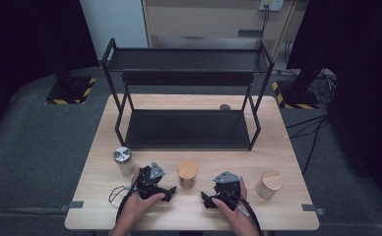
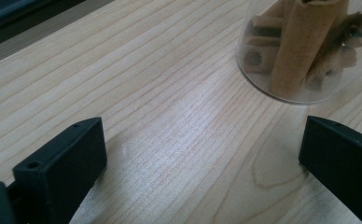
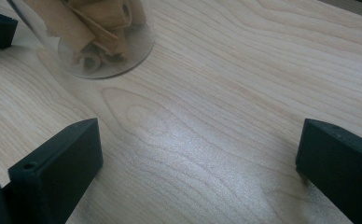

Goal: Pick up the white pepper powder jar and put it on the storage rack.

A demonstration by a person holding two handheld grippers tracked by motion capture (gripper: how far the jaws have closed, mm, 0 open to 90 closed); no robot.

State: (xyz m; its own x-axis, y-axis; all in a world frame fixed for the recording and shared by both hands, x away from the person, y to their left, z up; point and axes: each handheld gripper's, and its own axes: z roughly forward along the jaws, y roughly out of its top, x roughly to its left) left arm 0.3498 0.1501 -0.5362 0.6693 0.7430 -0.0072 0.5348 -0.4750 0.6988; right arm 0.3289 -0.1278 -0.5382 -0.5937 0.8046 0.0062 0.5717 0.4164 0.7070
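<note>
1. Landmark: cinnamon-stick jar (image 1: 187,173), clear glass with a round wooden lid, standing upright on the wooden table (image 1: 287,157) near its front edge, between the two grippers. No label or writing can be read on it.
2. Left gripper (image 1: 168,191): resting on the table just left of the jar, jaws spread wide with bare wood between them; in the left gripper view the jar (image 2: 296,51) stands ahead and to the right, apart from the jaws.
3. Right gripper (image 1: 206,199): on the table just right of the jar, jaws spread, nothing between them.
4. Metal-lidded jar (image 1: 123,159): left of the cinnamon jar, beyond the left gripper.
5. Second wooden-lidded jar (image 1: 269,184): well right of it.
6. Black two-tier metal rack (image 1: 186,129): behind the jar, shelves bare; no brand visible.
</note>
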